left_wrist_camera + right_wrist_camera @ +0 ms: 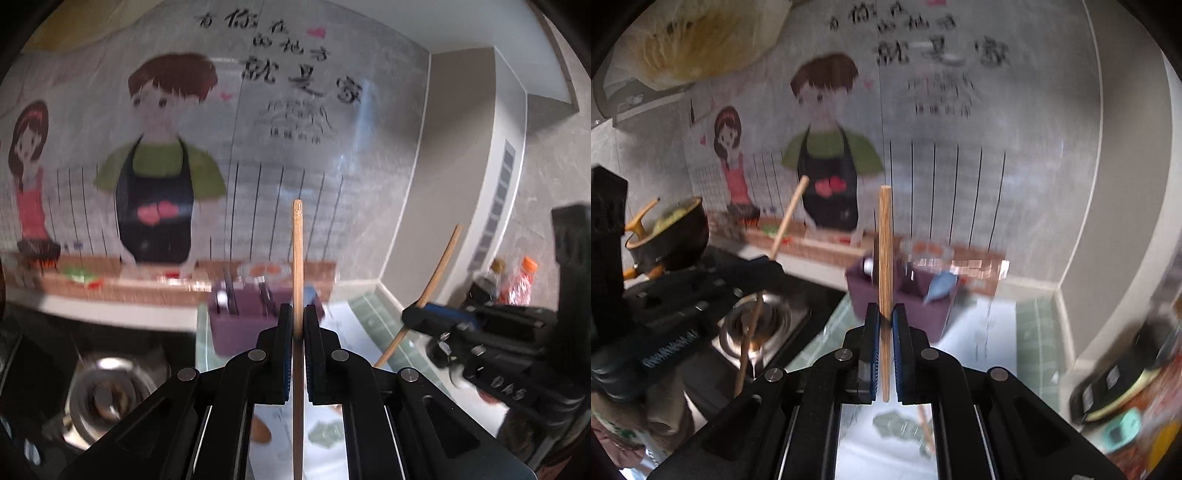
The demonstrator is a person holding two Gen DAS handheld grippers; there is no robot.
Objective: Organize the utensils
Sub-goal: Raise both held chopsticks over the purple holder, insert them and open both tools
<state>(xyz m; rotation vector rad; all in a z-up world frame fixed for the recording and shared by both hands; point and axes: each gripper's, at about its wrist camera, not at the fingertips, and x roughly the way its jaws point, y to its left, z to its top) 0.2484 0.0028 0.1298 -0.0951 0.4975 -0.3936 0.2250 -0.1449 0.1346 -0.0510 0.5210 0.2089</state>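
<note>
My left gripper (297, 325) is shut on a wooden chopstick (297, 258) that stands upright between its pads. My right gripper (885, 321) is shut on a second, darker wooden chopstick (885, 251), also upright. Each gripper shows in the other's view: the right gripper (413, 315) with its slanted chopstick (439, 266) at the right of the left wrist view, the left gripper (768, 266) with its chopstick (786, 221) at the left of the right wrist view. Ahead of both stands a purple utensil holder (236, 328) (923, 314) on the counter, holding some utensils.
A gas stove with a steel burner (764, 325) (107, 391) lies left of the holder. A dark pot (672, 236) sits at the far left. Bottles (517, 280) stand at the right by the wall corner. A wall with a cartoon poster (166, 147) rises behind the counter.
</note>
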